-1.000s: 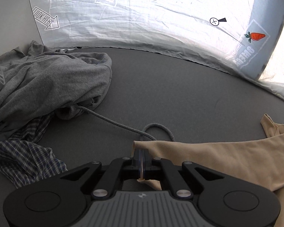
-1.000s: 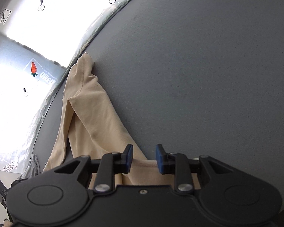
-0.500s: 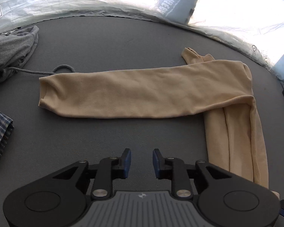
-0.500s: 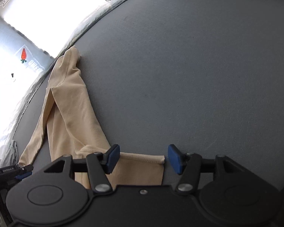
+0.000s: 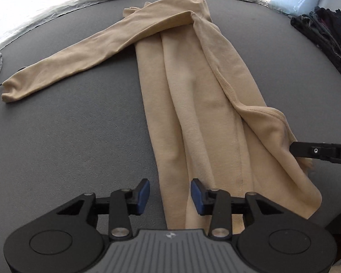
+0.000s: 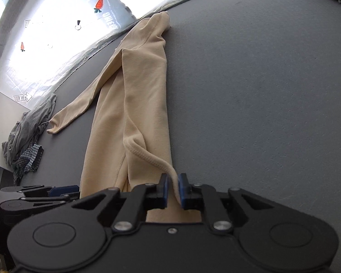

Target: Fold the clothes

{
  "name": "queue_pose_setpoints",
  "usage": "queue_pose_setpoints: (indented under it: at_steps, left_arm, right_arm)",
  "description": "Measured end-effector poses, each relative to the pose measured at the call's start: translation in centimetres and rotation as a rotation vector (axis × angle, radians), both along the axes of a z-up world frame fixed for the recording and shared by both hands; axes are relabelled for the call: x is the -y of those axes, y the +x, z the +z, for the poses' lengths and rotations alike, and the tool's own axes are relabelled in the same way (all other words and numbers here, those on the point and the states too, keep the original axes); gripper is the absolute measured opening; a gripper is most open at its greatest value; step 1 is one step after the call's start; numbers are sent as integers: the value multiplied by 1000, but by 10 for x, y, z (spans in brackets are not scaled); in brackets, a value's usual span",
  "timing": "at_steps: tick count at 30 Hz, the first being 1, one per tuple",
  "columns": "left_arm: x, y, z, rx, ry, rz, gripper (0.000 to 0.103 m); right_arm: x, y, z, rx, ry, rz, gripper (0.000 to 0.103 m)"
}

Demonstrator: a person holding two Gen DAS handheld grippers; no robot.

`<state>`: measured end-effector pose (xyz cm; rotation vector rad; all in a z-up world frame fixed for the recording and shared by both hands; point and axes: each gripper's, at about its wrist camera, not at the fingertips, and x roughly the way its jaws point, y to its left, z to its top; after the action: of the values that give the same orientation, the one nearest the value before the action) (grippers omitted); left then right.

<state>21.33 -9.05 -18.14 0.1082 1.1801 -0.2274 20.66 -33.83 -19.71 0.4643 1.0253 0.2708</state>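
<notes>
A beige long-sleeved top (image 5: 193, 104) lies lengthwise on the grey table (image 5: 68, 141), folded narrow, with one sleeve (image 5: 63, 66) stretched out to the left. My left gripper (image 5: 170, 195) hovers over the top's near end. Its jaws are opening, the cloth lies below them, and the blue pads (image 5: 142, 195) press on nothing. My right gripper (image 6: 172, 188) is shut on a raised stitched edge of the top (image 6: 147, 157). In the left wrist view the right gripper (image 5: 307, 151) comes in from the right, pinching that edge.
A grey garment (image 6: 31, 122) and a checked shirt (image 6: 27, 161) are heaped at the table's left end. Dark clothes (image 5: 325, 34) are stacked at the far right. Bright plastic sheeting (image 6: 56, 52) with carrot prints borders the far edge.
The left gripper let go of the sleeve cuff, swung right along the top to its near end, and opened. The right gripper spread wider, then shut on the top's edge.
</notes>
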Motion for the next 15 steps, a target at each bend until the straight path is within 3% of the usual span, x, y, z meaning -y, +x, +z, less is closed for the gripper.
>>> queue_pose_setpoints:
  at_steps: [9,12,15]
  left_arm:
    - [-12,-21,3,-42,-10,111,51]
    - [-12,-27,2,-47,2,115,52]
    - [-12,-33,2,-50,21,120,58]
  right_arm:
    - [-16,-20,22,60,148,133,3]
    - [-33,-15,13,0,153,199,3]
    - [-51,-6,-2,-110,96,243,5]
